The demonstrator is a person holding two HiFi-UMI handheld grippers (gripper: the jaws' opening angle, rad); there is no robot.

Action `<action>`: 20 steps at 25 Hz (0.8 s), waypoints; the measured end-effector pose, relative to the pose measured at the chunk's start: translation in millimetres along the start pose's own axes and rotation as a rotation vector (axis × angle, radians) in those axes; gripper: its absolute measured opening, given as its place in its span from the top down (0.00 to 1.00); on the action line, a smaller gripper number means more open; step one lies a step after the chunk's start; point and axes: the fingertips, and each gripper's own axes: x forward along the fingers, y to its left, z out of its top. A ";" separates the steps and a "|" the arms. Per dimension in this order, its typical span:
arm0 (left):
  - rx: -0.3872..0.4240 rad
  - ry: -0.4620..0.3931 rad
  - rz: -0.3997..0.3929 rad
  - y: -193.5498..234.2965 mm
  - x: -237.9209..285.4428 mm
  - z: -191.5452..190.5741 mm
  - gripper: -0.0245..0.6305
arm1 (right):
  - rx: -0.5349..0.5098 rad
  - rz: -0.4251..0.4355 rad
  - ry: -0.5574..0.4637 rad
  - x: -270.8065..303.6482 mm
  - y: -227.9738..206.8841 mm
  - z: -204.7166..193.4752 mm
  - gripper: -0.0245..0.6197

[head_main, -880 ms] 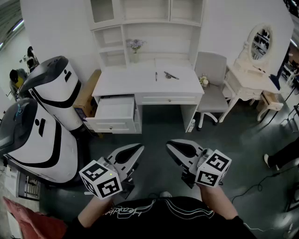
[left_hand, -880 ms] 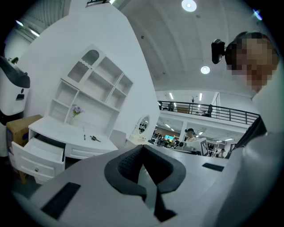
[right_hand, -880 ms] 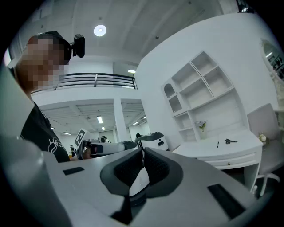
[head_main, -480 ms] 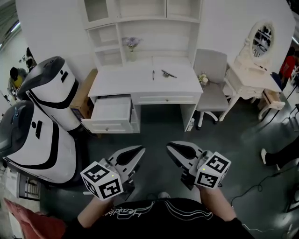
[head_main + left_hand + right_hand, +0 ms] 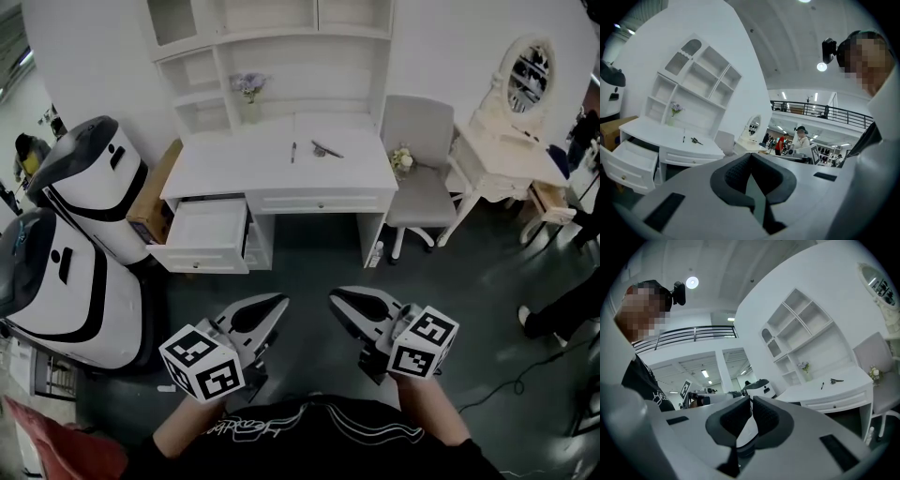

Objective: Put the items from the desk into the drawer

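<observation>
The left gripper [image 5: 275, 302] has its jaws together and holds nothing. Well ahead of it stands the open drawer [image 5: 202, 228]. Beyond, on the desk [image 5: 234, 173], lie a pen [image 5: 292, 152] and a small dark tool [image 5: 325, 149]. The right gripper [image 5: 336, 298] is likewise closed and empty.

Two dark items [image 5: 326, 149] on the far desk [image 5: 225, 169] were too small to identify. The rear of the open drawer [image 5: 202, 234] ran under the desk top, out of sight. At left, the nearer white-and-black machine [image 5: 66, 281] was cut by the picture's edge. At right, a person [image 5: 553, 314] showed only as a leg and shoe. A red object [image 5: 47, 445] at near left was cut off and unidentifiable.
</observation>
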 end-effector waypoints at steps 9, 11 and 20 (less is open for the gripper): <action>-0.019 -0.015 0.046 5.5 27.9 -8.2 0.93 | 0.002 0.039 0.032 0.1 -28.5 1.3 0.88; -0.029 -0.010 0.052 15.6 31.6 -8.2 0.93 | 0.012 0.045 0.032 8.2 -36.7 2.2 0.88; -0.087 0.006 0.080 130.5 44.3 18.5 0.93 | 0.084 0.027 0.063 105.0 -99.3 -2.8 0.88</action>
